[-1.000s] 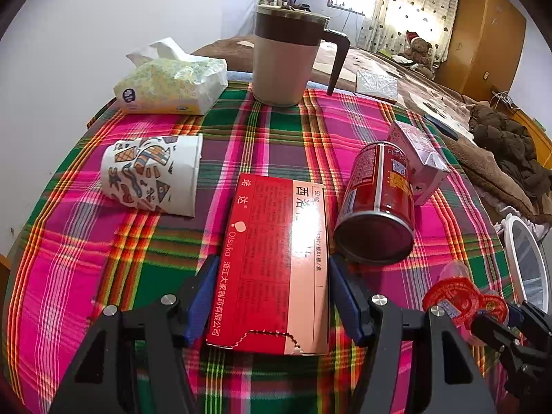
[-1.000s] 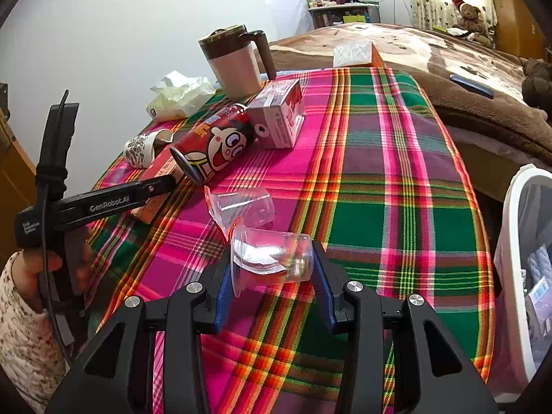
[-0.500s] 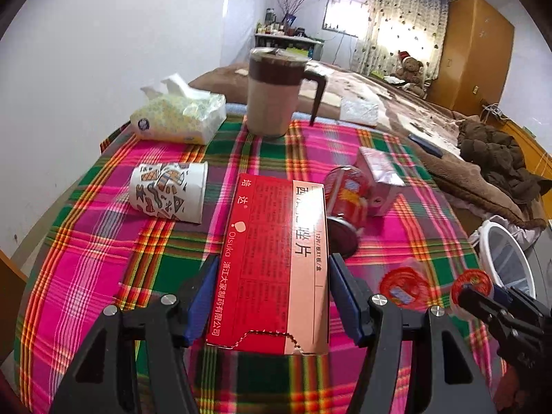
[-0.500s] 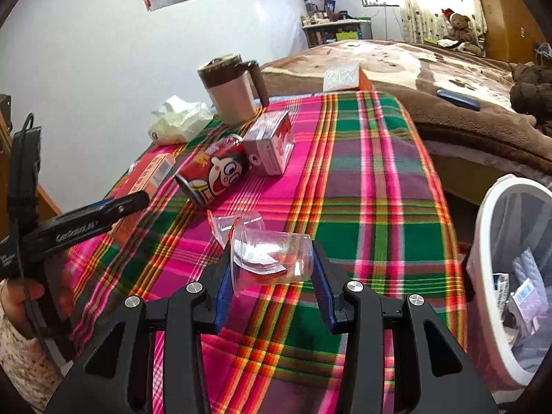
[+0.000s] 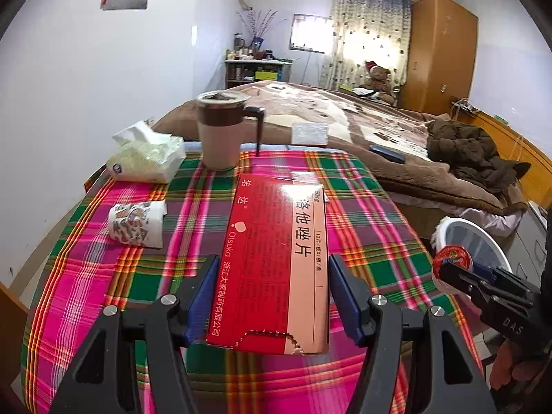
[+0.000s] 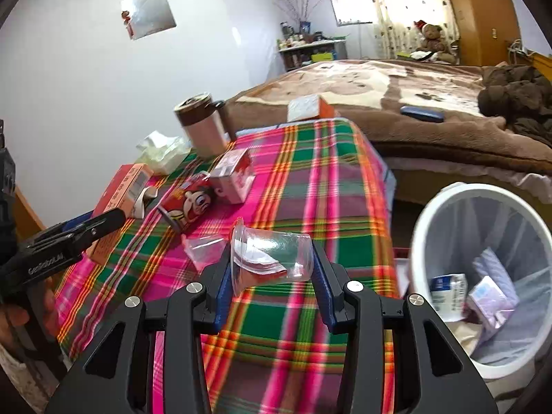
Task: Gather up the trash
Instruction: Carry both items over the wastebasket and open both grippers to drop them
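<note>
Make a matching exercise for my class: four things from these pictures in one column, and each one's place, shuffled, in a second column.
Things:
1. red medicine box
2. clear plastic cup
3. patterned paper cup
4. brown mug

Places:
A. lying on its side on the tablecloth
B. between the right gripper's fingers
C. upright at the table's far end
D. between the left gripper's fingers

Pairs: 1-D, 2-B, 3-A, 4-C

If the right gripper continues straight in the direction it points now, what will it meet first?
Probably the plaid tablecloth. The right gripper, holding a clear plastic cup, points down at bare cloth, right of the red cartoon can. Depth is uncertain.
</note>
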`<control>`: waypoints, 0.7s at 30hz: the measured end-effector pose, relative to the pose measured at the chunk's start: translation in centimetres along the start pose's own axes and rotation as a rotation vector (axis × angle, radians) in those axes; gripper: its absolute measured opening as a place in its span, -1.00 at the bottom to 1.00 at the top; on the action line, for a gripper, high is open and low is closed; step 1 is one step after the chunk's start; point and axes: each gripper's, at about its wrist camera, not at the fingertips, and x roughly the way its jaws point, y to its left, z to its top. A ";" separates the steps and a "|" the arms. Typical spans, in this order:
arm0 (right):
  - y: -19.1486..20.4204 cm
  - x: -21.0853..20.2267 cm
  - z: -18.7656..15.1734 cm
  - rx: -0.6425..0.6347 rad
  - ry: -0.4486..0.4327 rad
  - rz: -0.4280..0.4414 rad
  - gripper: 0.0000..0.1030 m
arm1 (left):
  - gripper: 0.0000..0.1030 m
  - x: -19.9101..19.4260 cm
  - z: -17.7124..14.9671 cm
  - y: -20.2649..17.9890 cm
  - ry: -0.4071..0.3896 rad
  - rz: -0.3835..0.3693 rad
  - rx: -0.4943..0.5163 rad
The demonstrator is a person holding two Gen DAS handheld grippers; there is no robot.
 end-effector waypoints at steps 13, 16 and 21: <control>-5.4 -3.8 0.2 0.077 -0.075 -0.141 -0.18 | 0.26 -0.3 0.4 -7.5 -0.011 -0.132 0.107; -6.9 -4.7 0.2 0.106 -0.089 -0.178 -0.18 | 0.26 0.1 0.5 -9.5 -0.008 -0.161 0.138; -9.4 -6.0 -0.1 0.146 -0.105 -0.252 -0.18 | 0.26 0.8 0.6 -13.0 0.008 -0.237 0.180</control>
